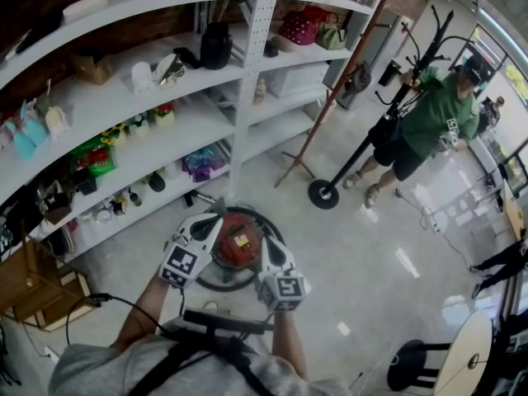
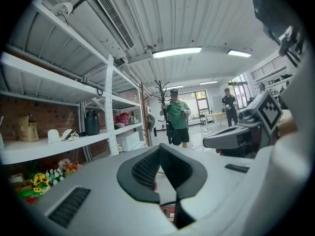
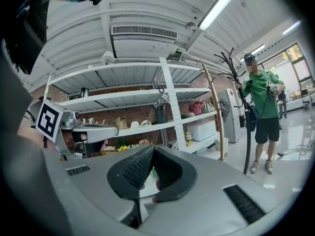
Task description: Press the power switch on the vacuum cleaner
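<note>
A red canister vacuum cleaner [image 1: 238, 239] stands on the floor in front of me, ringed by its black hose. My left gripper [image 1: 216, 220] hovers over its left side and my right gripper [image 1: 266, 241] over its right side, both pointing toward the shelves. In the left gripper view the left gripper [image 2: 160, 149] has its pads meeting at the tip with nothing held, and a sliver of the red vacuum [image 2: 168, 212] shows below them. The right gripper [image 3: 153, 150] is likewise shut and holds nothing. I cannot make out the power switch.
A white shelving rack [image 1: 247, 73] full of goods runs behind the vacuum. A coat stand with a round black base [image 1: 323, 193] stands to the right, beside a person in a green shirt [image 1: 433, 114]. A wooden crate [image 1: 33, 291] sits at the left, a stool [image 1: 412, 365] at the lower right.
</note>
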A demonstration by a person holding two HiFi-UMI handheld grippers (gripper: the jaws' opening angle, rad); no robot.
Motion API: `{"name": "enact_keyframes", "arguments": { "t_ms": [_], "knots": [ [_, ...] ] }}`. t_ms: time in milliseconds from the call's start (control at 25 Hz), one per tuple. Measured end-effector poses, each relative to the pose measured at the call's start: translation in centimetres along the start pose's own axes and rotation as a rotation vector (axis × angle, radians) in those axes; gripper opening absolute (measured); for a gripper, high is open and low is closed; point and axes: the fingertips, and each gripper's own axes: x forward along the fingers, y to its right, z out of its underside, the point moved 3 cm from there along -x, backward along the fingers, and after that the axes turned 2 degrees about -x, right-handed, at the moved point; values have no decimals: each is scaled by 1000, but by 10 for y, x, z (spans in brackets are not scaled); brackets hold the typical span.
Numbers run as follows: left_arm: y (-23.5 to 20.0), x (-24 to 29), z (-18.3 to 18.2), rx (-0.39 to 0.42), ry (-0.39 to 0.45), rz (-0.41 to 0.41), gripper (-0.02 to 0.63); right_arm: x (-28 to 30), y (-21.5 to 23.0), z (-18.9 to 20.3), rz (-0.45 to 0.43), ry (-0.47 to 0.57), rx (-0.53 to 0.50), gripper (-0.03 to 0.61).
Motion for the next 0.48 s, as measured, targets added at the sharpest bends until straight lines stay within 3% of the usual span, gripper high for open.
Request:
{"name": "enact_keyframes", "arguments": {
  "t_ms": [480],
  "knots": [
    [12, -2, 2, -10, -1, -8, 6, -11, 0, 5, -12, -16, -3, 11]
  ]
}}
